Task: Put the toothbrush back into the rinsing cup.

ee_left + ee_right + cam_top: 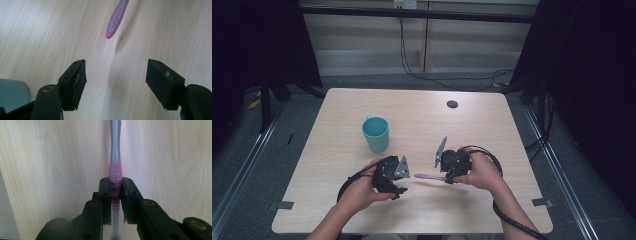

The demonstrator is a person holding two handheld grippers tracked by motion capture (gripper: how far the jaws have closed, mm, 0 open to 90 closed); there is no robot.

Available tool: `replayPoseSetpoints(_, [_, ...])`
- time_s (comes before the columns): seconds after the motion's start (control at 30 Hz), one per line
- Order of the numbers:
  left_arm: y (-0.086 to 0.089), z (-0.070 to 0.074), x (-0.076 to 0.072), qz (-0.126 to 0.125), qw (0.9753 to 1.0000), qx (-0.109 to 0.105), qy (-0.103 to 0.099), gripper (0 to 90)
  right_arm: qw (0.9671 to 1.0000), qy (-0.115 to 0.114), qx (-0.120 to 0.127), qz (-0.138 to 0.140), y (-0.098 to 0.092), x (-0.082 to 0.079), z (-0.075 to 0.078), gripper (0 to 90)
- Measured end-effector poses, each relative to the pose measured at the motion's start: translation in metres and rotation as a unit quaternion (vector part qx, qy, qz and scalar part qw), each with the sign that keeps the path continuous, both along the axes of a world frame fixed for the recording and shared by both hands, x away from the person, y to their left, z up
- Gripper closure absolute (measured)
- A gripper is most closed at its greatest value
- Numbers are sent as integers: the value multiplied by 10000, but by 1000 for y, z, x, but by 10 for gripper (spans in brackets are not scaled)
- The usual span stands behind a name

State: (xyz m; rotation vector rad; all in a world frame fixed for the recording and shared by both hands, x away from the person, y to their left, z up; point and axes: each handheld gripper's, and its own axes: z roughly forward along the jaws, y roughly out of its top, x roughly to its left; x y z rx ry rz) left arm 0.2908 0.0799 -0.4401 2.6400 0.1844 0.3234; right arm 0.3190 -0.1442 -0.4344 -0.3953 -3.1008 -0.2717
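A pink and grey toothbrush [428, 176] is held level just above the wooden table [422, 115], its handle end pointing left. My right gripper [447, 176] is shut on it near the neck; in the right gripper view the jaws clamp the ribbed pink grip of the toothbrush [115, 170] and the handle runs straight away from me. My left gripper [399, 191] stands open a short way left of the handle's tip. In the left gripper view the toothbrush [116, 18] handle end hangs ahead of the wide-apart jaws, with nothing between them.
A teal mug [376, 133] stands upright on the table behind my left gripper, and its rim [12, 93] shows at the lower left of the left gripper view. A small dark round hole cover [452, 104] sits near the far edge.
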Motion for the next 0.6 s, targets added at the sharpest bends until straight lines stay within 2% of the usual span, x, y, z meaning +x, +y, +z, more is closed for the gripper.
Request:
replayPoseSetpoints(0.17, [-6,1,0,-29,9999,19,-153,342,10000,4,9,-10,3,-2,1,799])
replayPoseSetpoints(0.27, [-9,3,1,-51,9997,38,-241,352,10000,-13,22,84,5,-2,3,800])
replayPoseSetpoints(0.5, [-18,6,5,-169,9995,108,-264,377,9999,-68,98,107,7,-2,8,799])
replayPoseSetpoints(0.6, [-21,7,6,-182,9994,66,-296,385,9999,-49,106,126,9,-2,9,800])
